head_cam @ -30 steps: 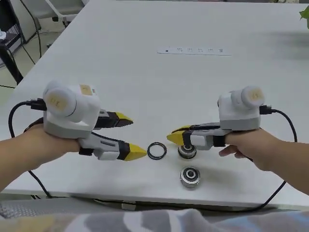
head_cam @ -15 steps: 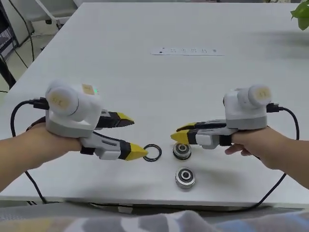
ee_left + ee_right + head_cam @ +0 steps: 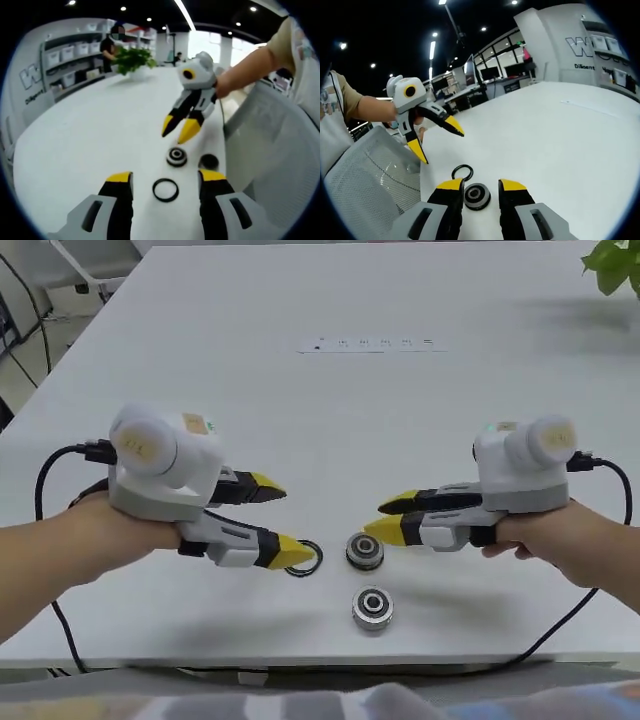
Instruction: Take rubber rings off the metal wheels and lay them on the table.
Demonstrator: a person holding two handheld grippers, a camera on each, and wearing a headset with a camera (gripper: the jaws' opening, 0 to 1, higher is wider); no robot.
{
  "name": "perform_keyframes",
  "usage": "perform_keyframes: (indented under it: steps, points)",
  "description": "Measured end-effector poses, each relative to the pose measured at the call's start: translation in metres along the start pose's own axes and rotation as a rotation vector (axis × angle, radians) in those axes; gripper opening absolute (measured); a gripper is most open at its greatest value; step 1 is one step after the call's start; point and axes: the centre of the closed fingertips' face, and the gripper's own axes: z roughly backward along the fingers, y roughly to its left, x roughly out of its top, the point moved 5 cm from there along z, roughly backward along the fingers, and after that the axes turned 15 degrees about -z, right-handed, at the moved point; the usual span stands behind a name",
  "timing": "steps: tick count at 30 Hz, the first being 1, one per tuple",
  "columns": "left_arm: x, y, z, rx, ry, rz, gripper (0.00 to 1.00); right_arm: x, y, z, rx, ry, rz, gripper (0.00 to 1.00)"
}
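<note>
A loose black rubber ring point(image 3: 308, 562) point(image 3: 165, 190) point(image 3: 462, 172) lies flat on the white table point(image 3: 300, 420). The lower fingertip of my left gripper point(image 3: 290, 522) point(image 3: 166, 176) hides part of it; that gripper is open and holds nothing. Just right of the ring sits a metal wheel point(image 3: 365, 551) point(image 3: 176, 156) point(image 3: 477, 195) with a dark outer band. A second wheel point(image 3: 372, 607) point(image 3: 208, 161) lies nearer the front edge. My right gripper point(image 3: 378, 518) point(image 3: 481, 185) point(image 3: 176, 134) hovers just right of the first wheel, jaws slightly open and not touching it.
A flat white strip with sockets point(image 3: 362, 344) lies at mid-table, and plant leaves point(image 3: 612, 262) show at the far right corner. Cables trail from both grippers over the near table edge point(image 3: 300, 650). A mesh chair back point(image 3: 365, 170) stands behind that edge.
My right gripper has drawn back to the right and up, off the near wheel. My left gripper's lower tip has slid over the ring's edge. The head camera has shifted.
</note>
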Motion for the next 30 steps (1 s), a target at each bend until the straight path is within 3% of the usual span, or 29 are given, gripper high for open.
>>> perform_keyframes:
  steps: [9, 30]
  points:
    - [0.001, -0.003, -0.011, -0.017, 0.005, -0.002, 0.52, -0.014, -0.003, 0.002, -0.005, 0.06, 0.07, 0.27]
    - [0.001, -0.012, -0.041, -0.074, 0.017, -0.008, 0.47, -0.035, -0.012, -0.002, -0.006, 0.127, 0.148, 0.21]
